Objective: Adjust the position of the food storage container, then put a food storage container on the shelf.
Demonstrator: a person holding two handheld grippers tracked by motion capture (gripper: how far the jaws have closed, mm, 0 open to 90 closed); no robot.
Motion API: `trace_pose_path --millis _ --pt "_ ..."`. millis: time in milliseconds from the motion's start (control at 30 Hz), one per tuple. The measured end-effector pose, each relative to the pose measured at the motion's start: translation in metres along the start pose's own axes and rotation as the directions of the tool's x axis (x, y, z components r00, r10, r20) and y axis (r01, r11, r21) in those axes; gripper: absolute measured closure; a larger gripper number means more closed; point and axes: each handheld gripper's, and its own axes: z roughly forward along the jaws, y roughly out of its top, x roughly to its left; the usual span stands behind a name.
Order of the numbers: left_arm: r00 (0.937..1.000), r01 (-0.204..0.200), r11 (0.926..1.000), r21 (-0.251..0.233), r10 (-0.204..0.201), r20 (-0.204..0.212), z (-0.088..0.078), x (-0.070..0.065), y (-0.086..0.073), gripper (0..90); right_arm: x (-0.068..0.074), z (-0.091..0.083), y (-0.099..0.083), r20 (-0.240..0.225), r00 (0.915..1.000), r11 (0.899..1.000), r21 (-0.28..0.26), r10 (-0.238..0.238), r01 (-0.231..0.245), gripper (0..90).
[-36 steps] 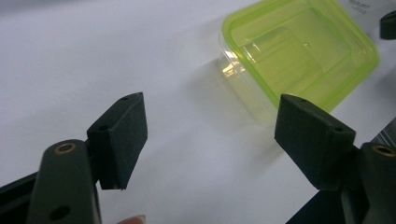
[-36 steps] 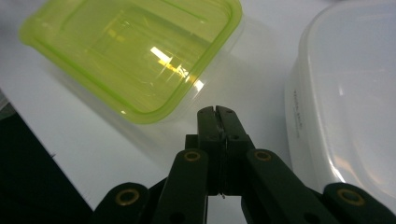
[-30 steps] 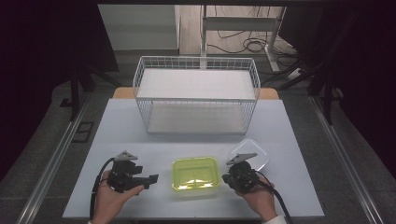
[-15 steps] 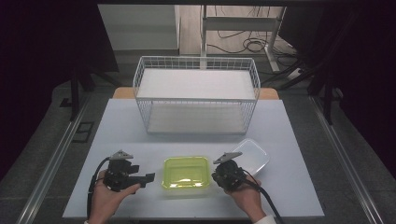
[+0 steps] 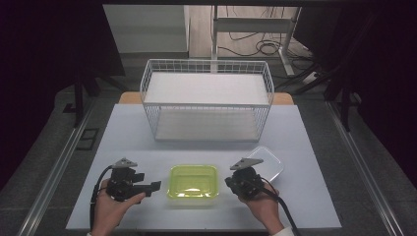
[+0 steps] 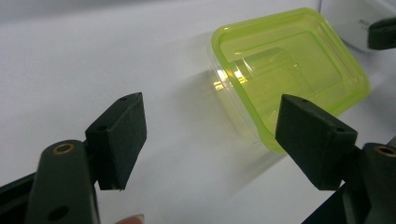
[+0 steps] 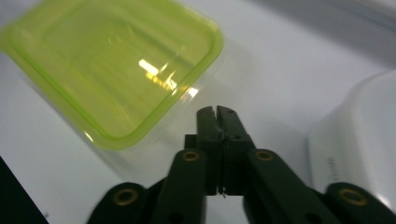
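A clear container with a yellow-green lid [image 5: 193,181] sits on the white table near its front edge, between the two grippers. My left gripper [image 5: 155,186] lies to its left, pointing at it, jaws wide apart with nothing between them [image 6: 210,121]. The lidded container [image 6: 285,65] lies just beyond those jaws. My right gripper [image 5: 231,183] is at the container's right side. Its jaws [image 7: 217,112] have just been opening but still stand almost together, with only a hairline slit and nothing between them. Their tip is close to the container's corner [image 7: 112,60].
A white lidless container [image 5: 268,162] lies just behind and to the right of the right gripper, and it is near the jaws in the right gripper view [image 7: 359,140]. A white wire basket [image 5: 206,105] stands across the back of the table [image 5: 123,142].
The green-lidded container has slid a little to the left, away from the white container. My right gripper went left with it. The left hand shifted slightly left.
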Motion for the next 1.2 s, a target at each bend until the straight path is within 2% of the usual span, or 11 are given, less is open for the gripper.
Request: trace_pose_path --millis 33,67,100,167,233,400,667,867,900,1067,1200 --pt "1.0 0.001 1.0 -0.005 -0.001 0.002 0.0 0.0 0.0 24.7 0.0 0.0 0.0 0.0 1.0 1.0 0.0 0.0 0.0 78.5" --pt "1.0 -0.002 0.9999 -0.015 0.002 0.009 -0.001 0.0 0.0 24.8 -0.002 -0.008 0.001 -0.009 0.9998 0.998 -0.058 0.019 -0.02 57.5" --pt "0.9999 -0.003 0.9998 -0.018 0.004 0.012 -0.002 0.0 0.0 24.8 -0.002 -0.011 0.001 -0.022 0.9992 0.996 -0.086 0.033 -0.034 48.3" --pt "0.9997 -0.011 0.9996 -0.026 0.011 0.021 -0.002 0.0 0.0 24.9 -0.004 -0.015 0.002 -0.059 0.9969 0.992 -0.109 0.052 -0.058 36.8" --pt "0.9996 -0.014 0.9995 -0.029 0.014 0.023 -0.003 0.0 0.0 24.9 -0.006 -0.017 0.002 -0.108 0.9916 0.99 -0.11 0.072 -0.084 30.7" --pt "0.9995 -0.017 0.9994 -0.03 0.018 0.027 -0.002 0.0 0.0 24.8 -0.01 -0.016 0.001 -0.143 0.985 0.989 -0.099 0.096 -0.11 25.9" --pt "0.9993 -0.017 0.9994 -0.031 0.018 0.032 -0.002 -0.001 0.0 25.9 -0.01 -0.017 0.001 -0.144 0.9827 0.987 -0.096 0.117 -0.131 23.9" --pt "0.9985 0.003 0.9993 -0.037 -0.001 0.054 0.002 0.0 0.0 25.7 -0.01 -0.015 0.0 -0.144 0.9784 0.982 -0.093 0.148 -0.162 23.1" --pt "0.9981 0.006 0.9994 -0.034 -0.004 0.061 0.004 0.0 0.0 25.7 -0.009 -0.011 -0.001 -0.156 0.9743 0.981 -0.083 0.163 -0.177 23.5" --pt "0.9952 0.033 0.9991 -0.028 -0.03 0.093 0.01 0.002 0.0 25.7 -0.006 -0.004 -0.003 -0.167 0.9696 0.98 -0.062 0.179 -0.191 25.7" --pt "0.9915 0.063 0.9977 -0.025 -0.06 0.116 0.014 0.005 0.001 26.3 -0.007 0.003 -0.004 -0.19 0.9583 0.974 -0.039 0.213 -0.225 28.8"
